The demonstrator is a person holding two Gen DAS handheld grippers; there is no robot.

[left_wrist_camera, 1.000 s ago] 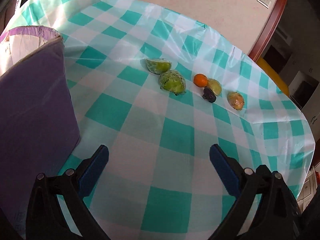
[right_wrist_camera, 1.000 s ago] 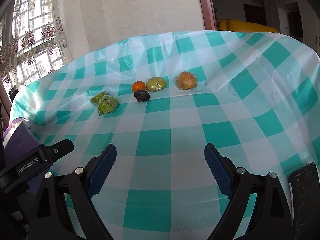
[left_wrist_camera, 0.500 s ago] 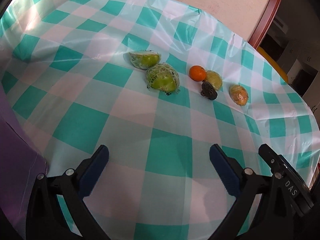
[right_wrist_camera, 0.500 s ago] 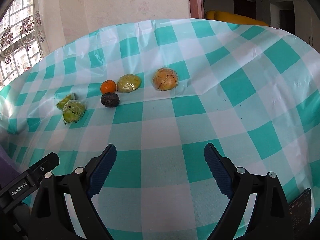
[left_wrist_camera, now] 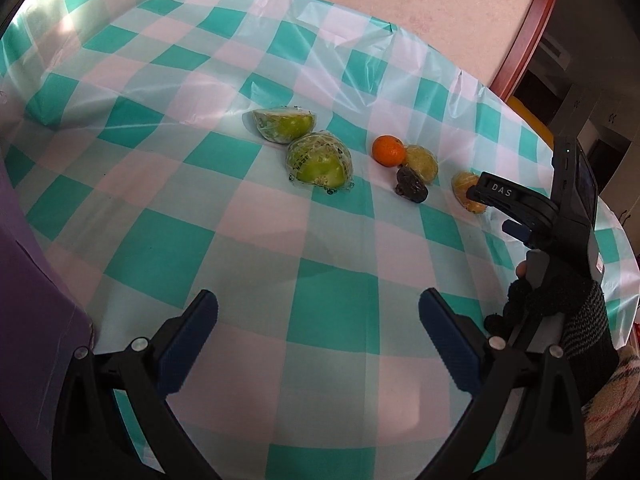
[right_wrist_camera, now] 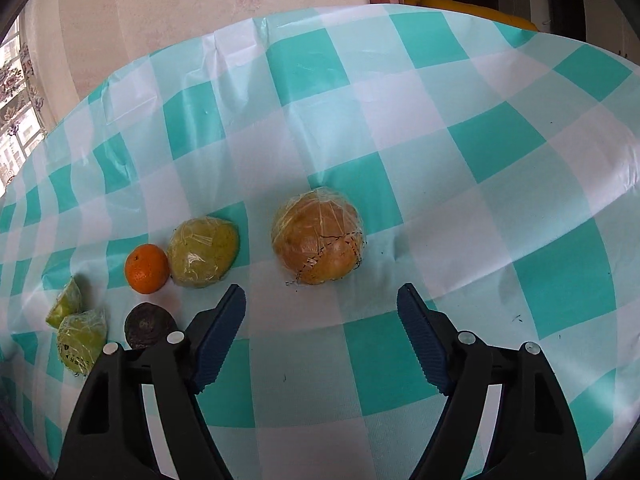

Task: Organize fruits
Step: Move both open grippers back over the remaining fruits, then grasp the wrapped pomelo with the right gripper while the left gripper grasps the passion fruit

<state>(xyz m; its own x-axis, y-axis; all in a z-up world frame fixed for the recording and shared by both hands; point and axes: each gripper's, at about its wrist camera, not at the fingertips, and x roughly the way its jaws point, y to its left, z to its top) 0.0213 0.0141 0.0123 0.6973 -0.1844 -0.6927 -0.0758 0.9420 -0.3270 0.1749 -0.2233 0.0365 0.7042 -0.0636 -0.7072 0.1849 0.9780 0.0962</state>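
My right gripper (right_wrist_camera: 320, 308) pointed down at the checked tablecloth (right_wrist_camera: 460, 128), its jaws closing but with nothing between them. The wrapped orange-brown fruit (right_wrist_camera: 318, 236) lay on the cloth at twelve o'clock from my fingertips, just beyond them and not touched by either pad. At ten o'clock from that gripper sat the wrapped yellow-green fruit (right_wrist_camera: 203, 253), with the small orange (right_wrist_camera: 146, 269) touching or nearly touching its left side. The dark wrinkled fruit (right_wrist_camera: 149, 326) lay at nine o'clock, partly behind my left finger. Farther out at nine o'clock were two wrapped green wedges (right_wrist_camera: 82, 340), one just behind the other.

My left gripper (left_wrist_camera: 318, 316) stood with its blue pads (left_wrist_camera: 448, 344) wide apart over bare cloth, holding nothing. From it, the green wedges (left_wrist_camera: 320, 160) lay at twelve o'clock, well away. The orange (left_wrist_camera: 388, 151), the yellow-green fruit (left_wrist_camera: 422, 160) and the dark fruit (left_wrist_camera: 410, 186) clustered at one o'clock. The orange-brown fruit (left_wrist_camera: 466, 188) sat at two o'clock, partly hidden by my right gripper (left_wrist_camera: 508, 204), which came in from the right edge in my gloved hand (left_wrist_camera: 552, 304). A purple container (left_wrist_camera: 32, 300) filled the left edge at nine o'clock.
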